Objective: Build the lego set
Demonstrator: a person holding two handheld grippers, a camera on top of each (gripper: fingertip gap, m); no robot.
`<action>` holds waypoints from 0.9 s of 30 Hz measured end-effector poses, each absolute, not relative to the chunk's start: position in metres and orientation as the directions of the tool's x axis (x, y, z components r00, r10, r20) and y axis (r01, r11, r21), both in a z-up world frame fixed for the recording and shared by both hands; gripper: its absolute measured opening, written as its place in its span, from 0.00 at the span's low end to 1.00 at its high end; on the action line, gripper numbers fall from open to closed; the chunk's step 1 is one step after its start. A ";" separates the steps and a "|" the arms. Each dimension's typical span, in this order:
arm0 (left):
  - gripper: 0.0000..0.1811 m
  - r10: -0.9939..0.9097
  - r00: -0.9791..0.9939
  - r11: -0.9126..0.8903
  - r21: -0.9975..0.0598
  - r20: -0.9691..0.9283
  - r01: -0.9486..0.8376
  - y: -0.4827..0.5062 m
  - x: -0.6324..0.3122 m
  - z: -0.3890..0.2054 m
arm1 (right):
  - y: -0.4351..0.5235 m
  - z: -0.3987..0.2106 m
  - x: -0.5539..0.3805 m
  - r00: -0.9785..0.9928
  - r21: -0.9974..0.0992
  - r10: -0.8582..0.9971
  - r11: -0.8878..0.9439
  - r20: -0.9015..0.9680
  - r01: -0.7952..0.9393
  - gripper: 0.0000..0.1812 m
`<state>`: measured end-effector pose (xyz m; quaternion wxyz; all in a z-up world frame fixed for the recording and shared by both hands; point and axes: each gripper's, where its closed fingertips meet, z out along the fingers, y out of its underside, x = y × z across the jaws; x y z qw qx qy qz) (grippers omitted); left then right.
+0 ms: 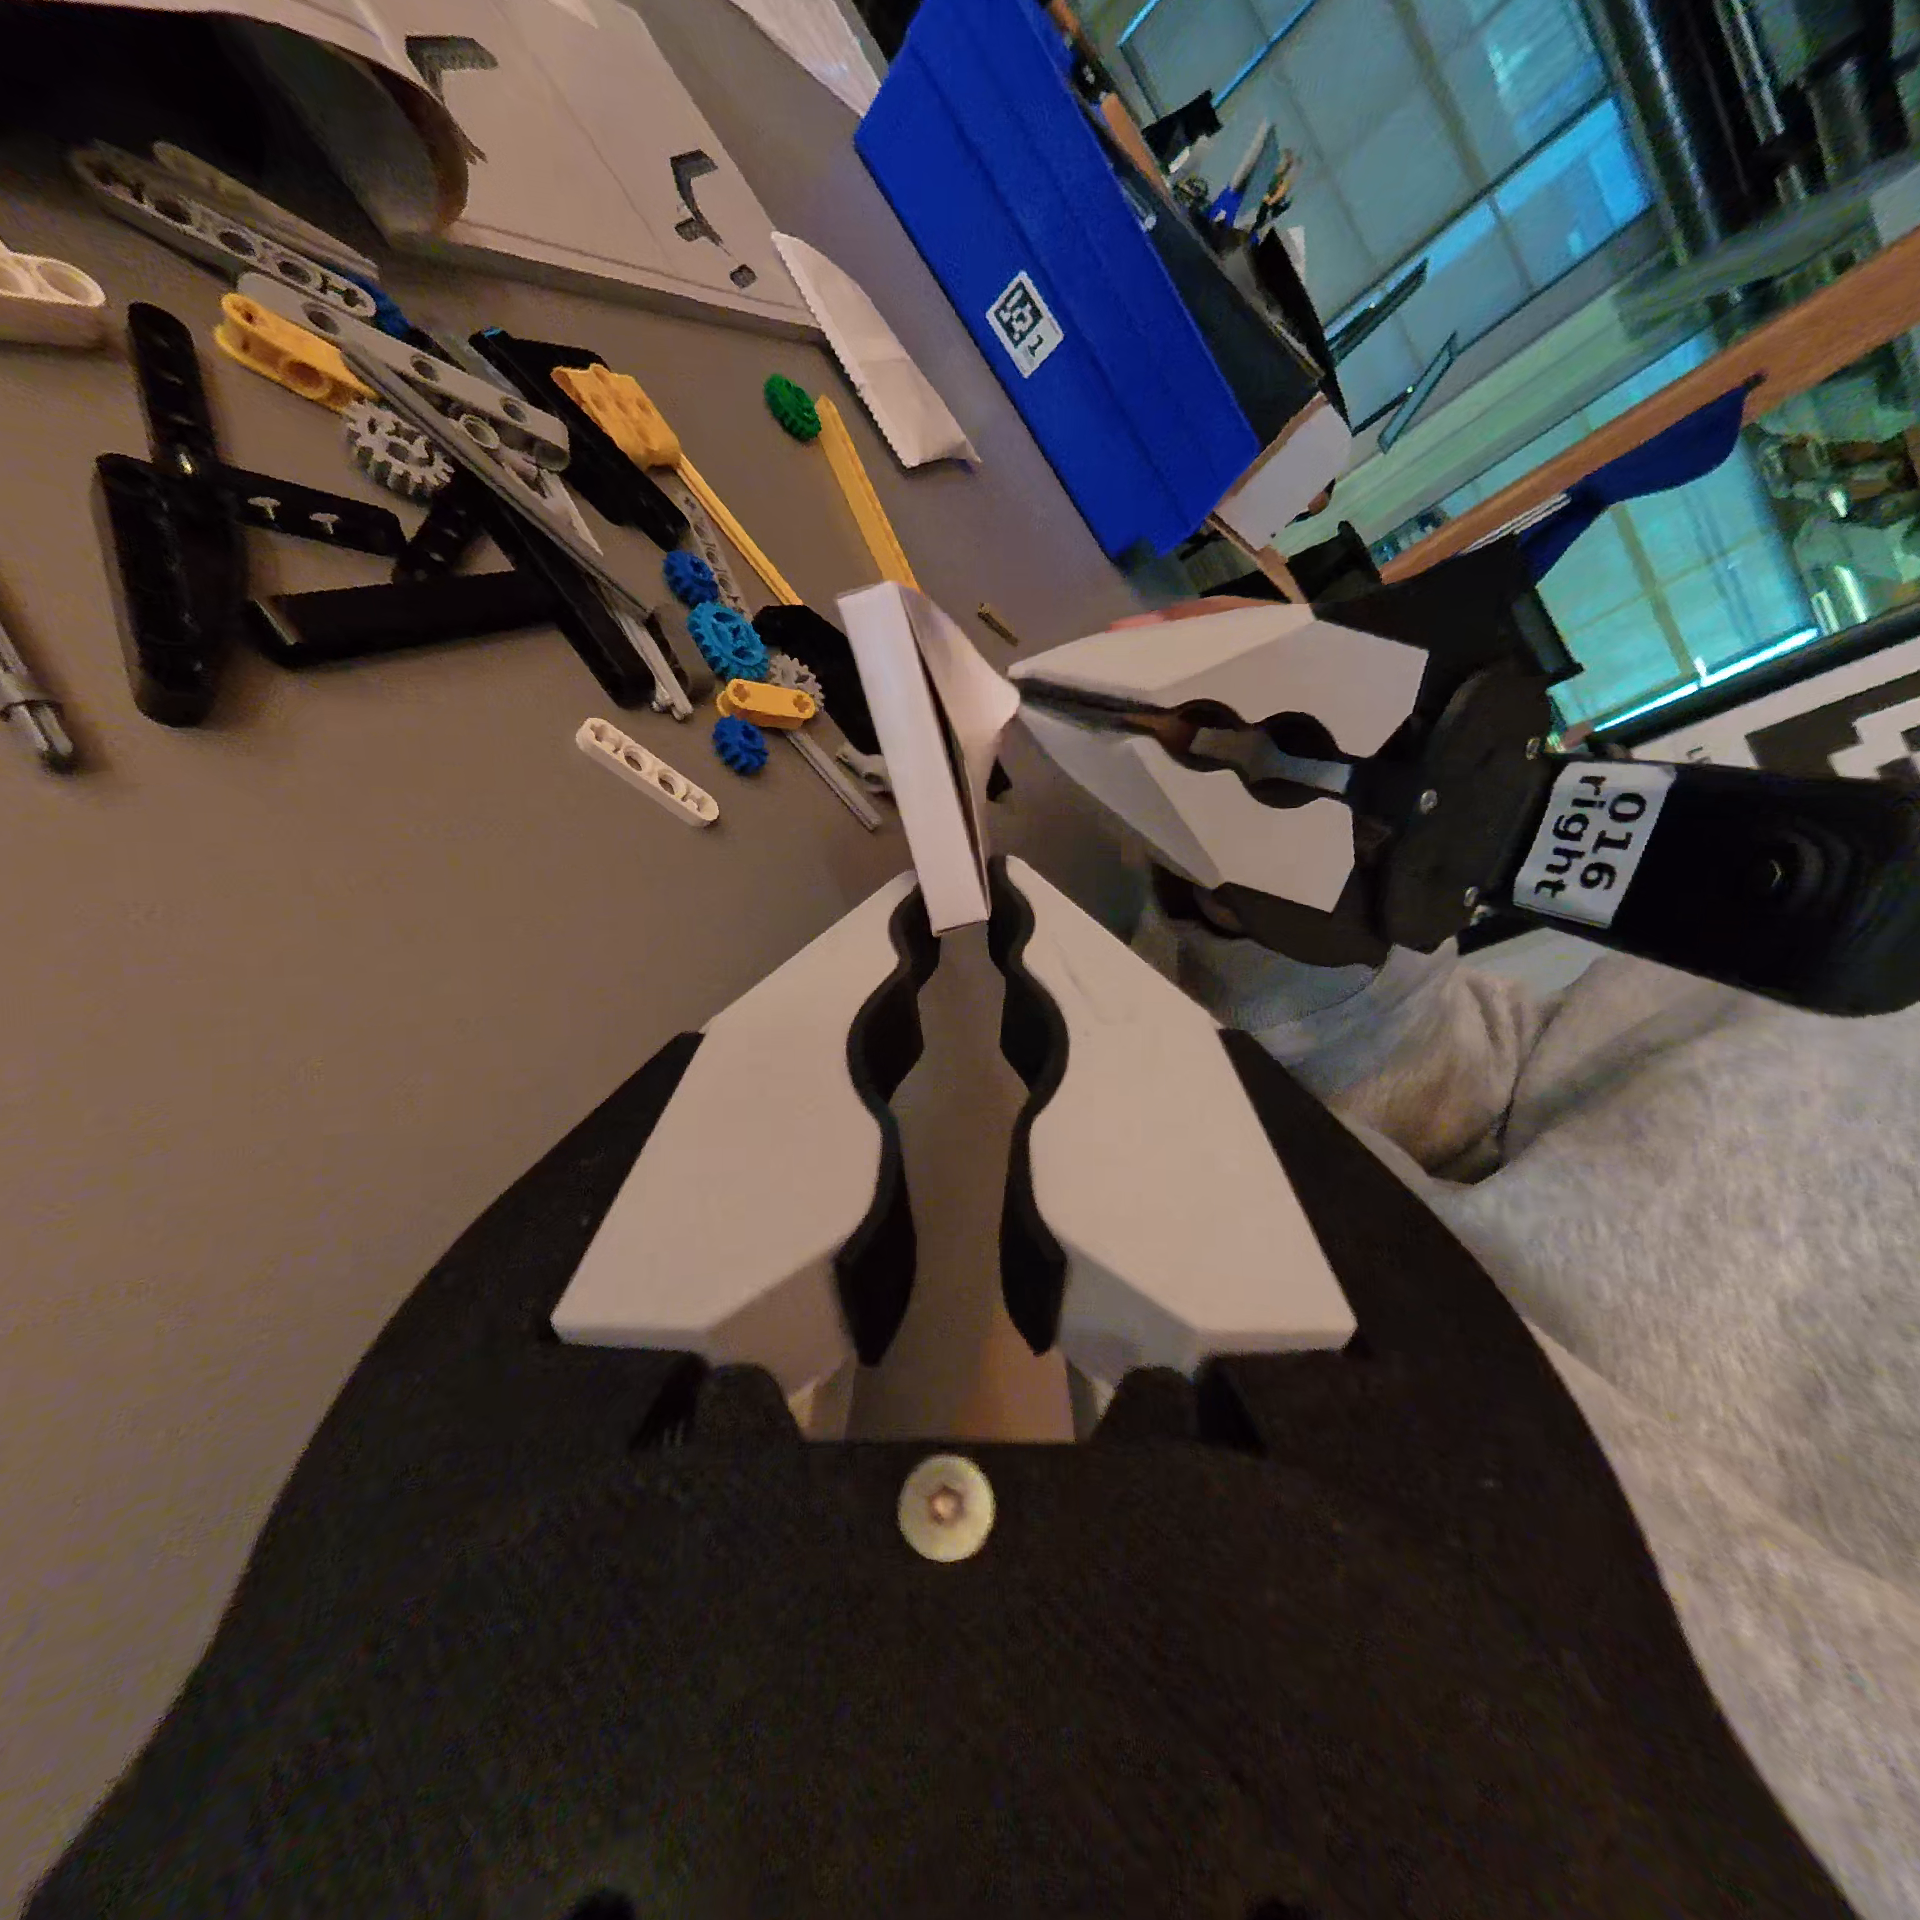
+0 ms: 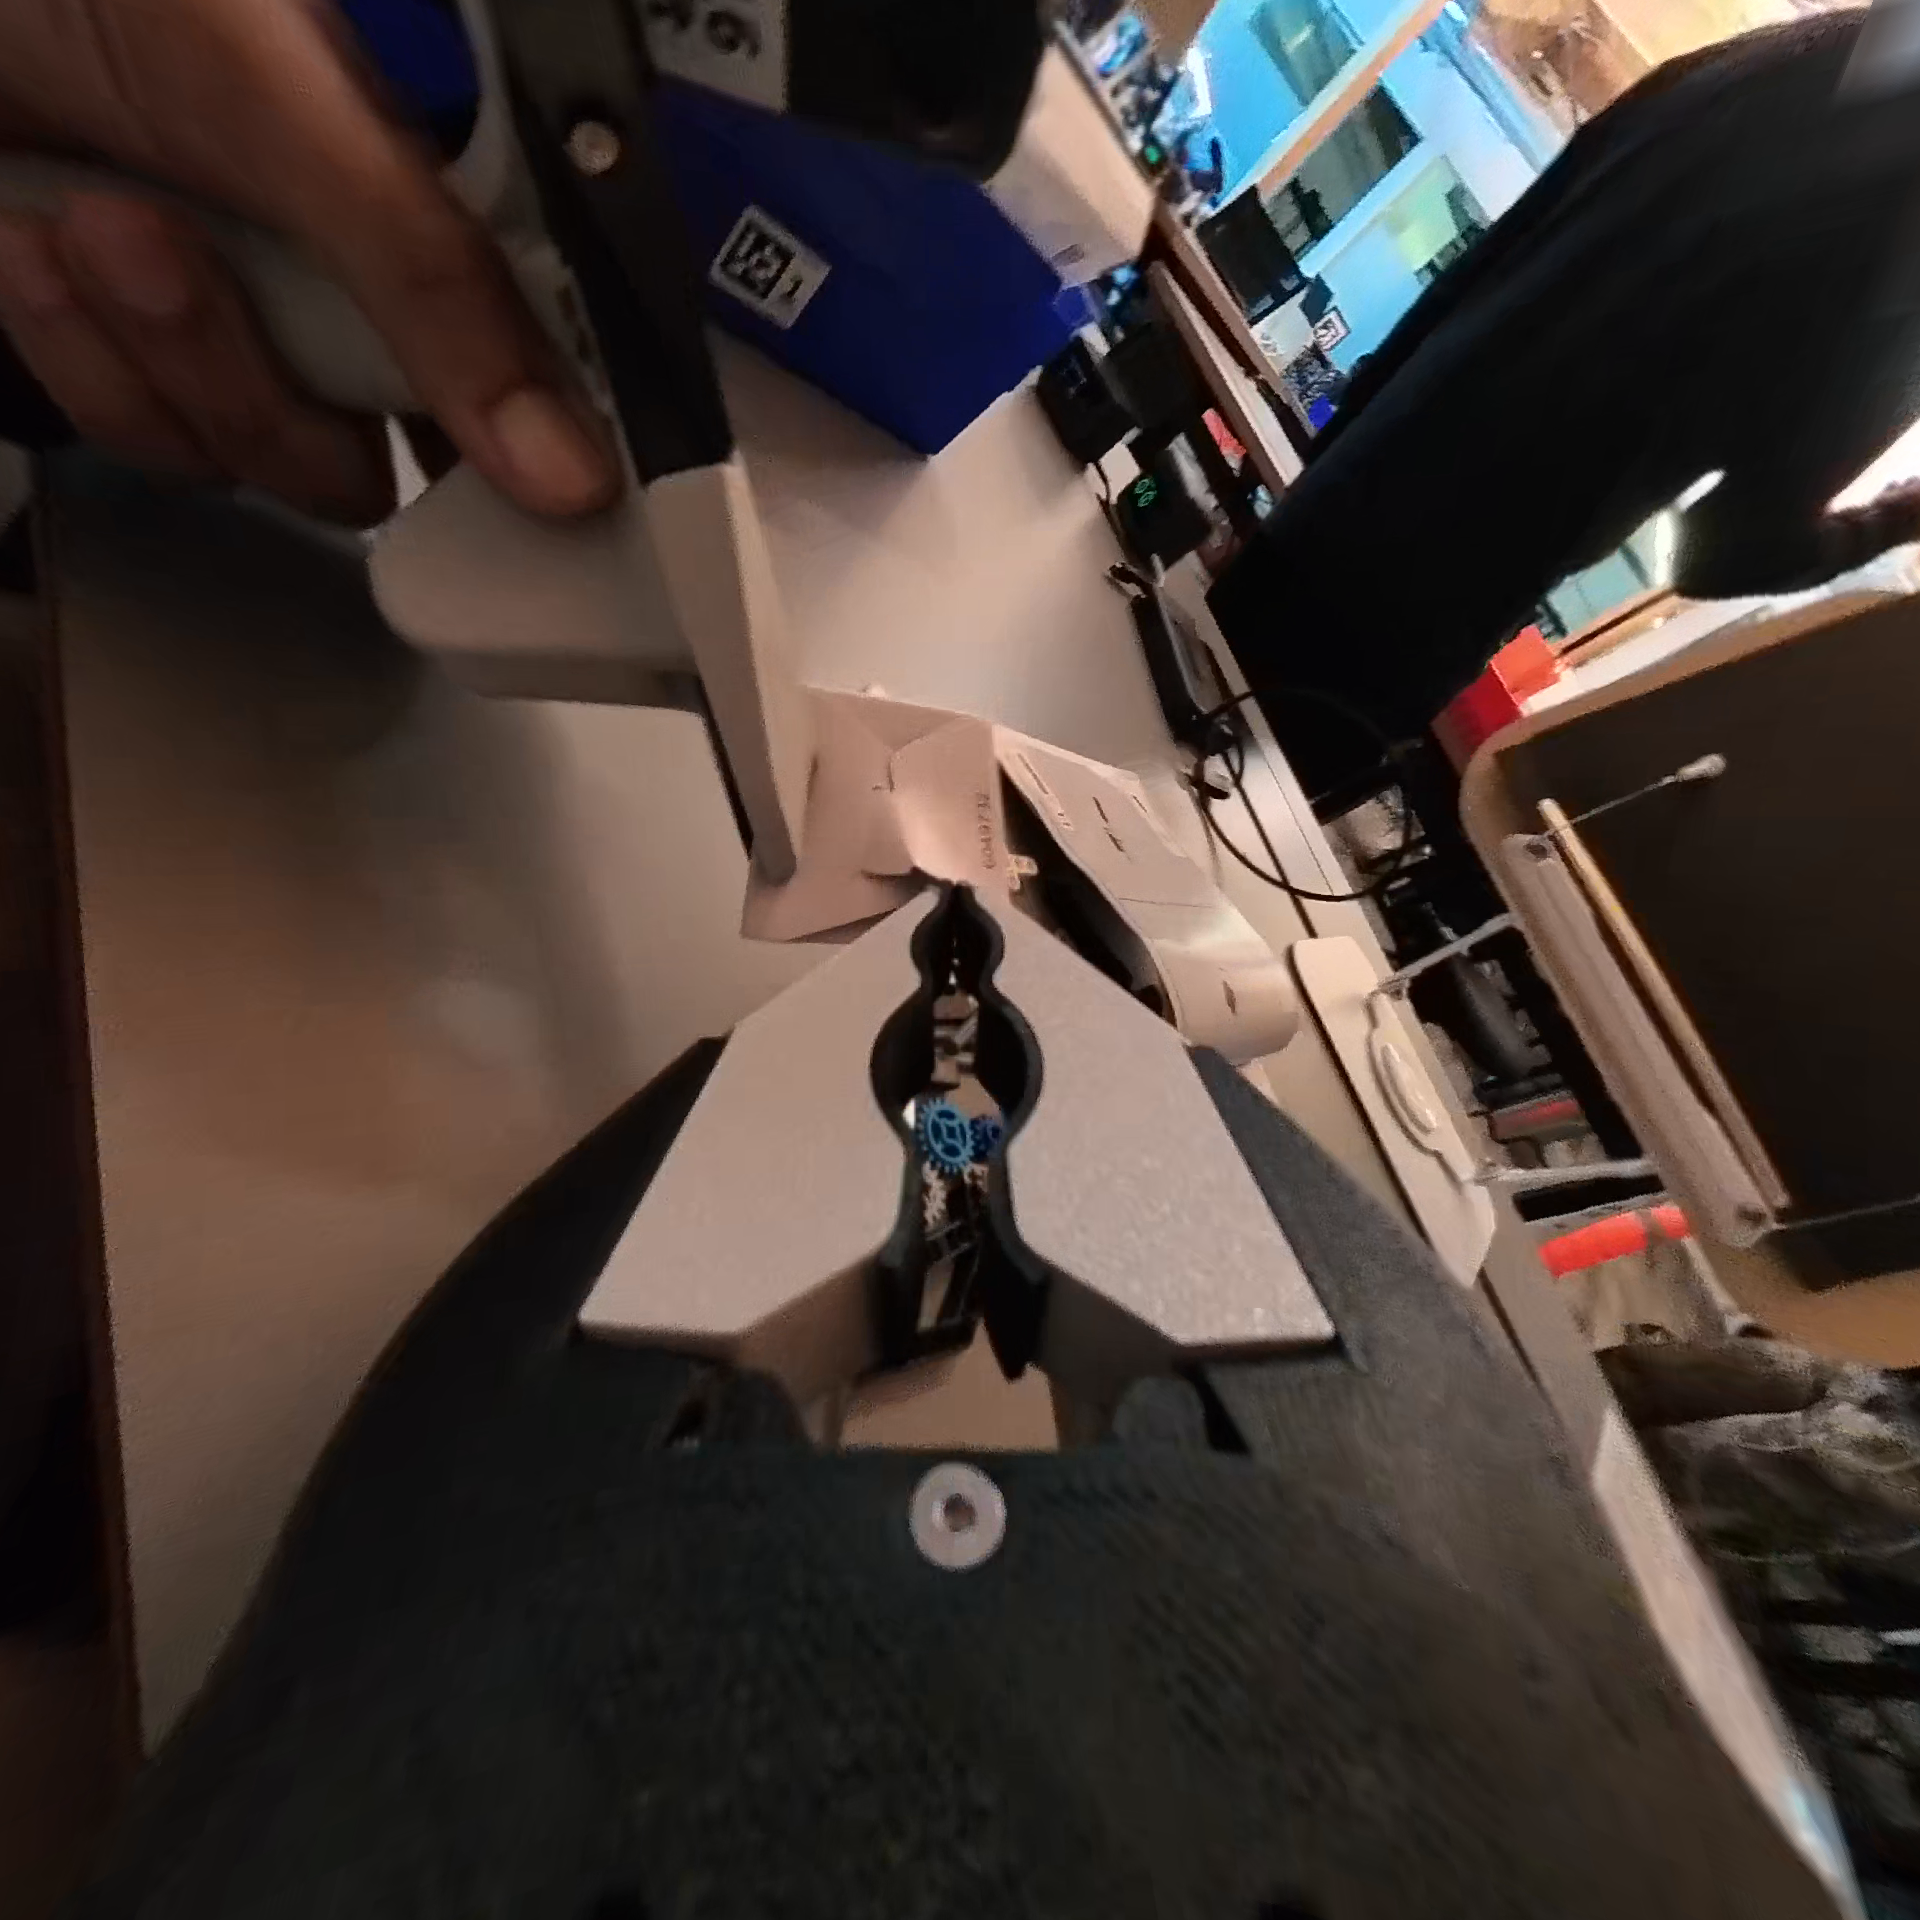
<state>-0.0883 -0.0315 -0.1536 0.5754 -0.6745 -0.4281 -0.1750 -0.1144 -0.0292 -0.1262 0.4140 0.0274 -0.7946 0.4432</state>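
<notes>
A small white paper bag (image 1: 914, 748) is pinched at opposite edges by the closed left tongs (image 1: 961, 914) and closed right tongs (image 1: 1023, 691), seemingly to be torn open above the tabletop (image 1: 416, 935).

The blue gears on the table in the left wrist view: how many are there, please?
3: a dark blue gear farthest, a lighter blue gear beside it, another dark blue gear nearest. Others may hide under the pile.

The left gripper (image 1: 961, 914) reaches forward, its white fingers (image 1: 790, 1091) pinched at the tips. The right gripper (image 1: 1023, 691) comes in from the right, jaws pressed together, tips close to the left one's. A hand (image 2: 260, 260) clasps the left gripper's body.
</notes>
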 end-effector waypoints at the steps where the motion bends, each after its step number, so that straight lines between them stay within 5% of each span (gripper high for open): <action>1: 0.03 0.397 0.569 -0.002 -0.619 0.720 0.785 -0.032 -0.087 -0.160 | -0.026 -0.119 -0.120 -0.639 -0.711 0.384 0.587 0.666 -0.388 0.00; 4: 0.03 0.321 0.555 0.035 -0.595 0.767 0.803 -0.022 -0.083 -0.153 | -0.018 -0.102 -0.128 -0.686 -0.797 0.453 0.509 0.569 -0.325 0.00; 13: 0.03 0.257 0.514 0.116 -0.554 0.818 0.824 -0.029 -0.088 -0.143 | -0.017 -0.100 -0.121 -0.700 -0.798 0.426 0.485 0.573 -0.358 0.00; 19: 0.03 0.236 0.492 0.073 -0.520 0.838 0.851 -0.027 -0.082 -0.150 | -0.025 -0.120 -0.116 -0.751 -0.776 0.342 0.528 0.565 -0.344 0.18; 24: 0.03 0.228 0.502 -0.003 -0.515 0.834 0.857 -0.021 -0.071 -0.154 | -0.022 -0.130 -0.125 -0.838 -0.860 0.401 0.488 0.370 -0.146 0.02; 27: 0.04 0.272 0.511 -0.014 -0.527 0.816 0.850 -0.025 -0.074 -0.159 | -0.026 -0.139 -0.124 -0.891 -0.904 0.433 0.422 0.138 0.065 0.00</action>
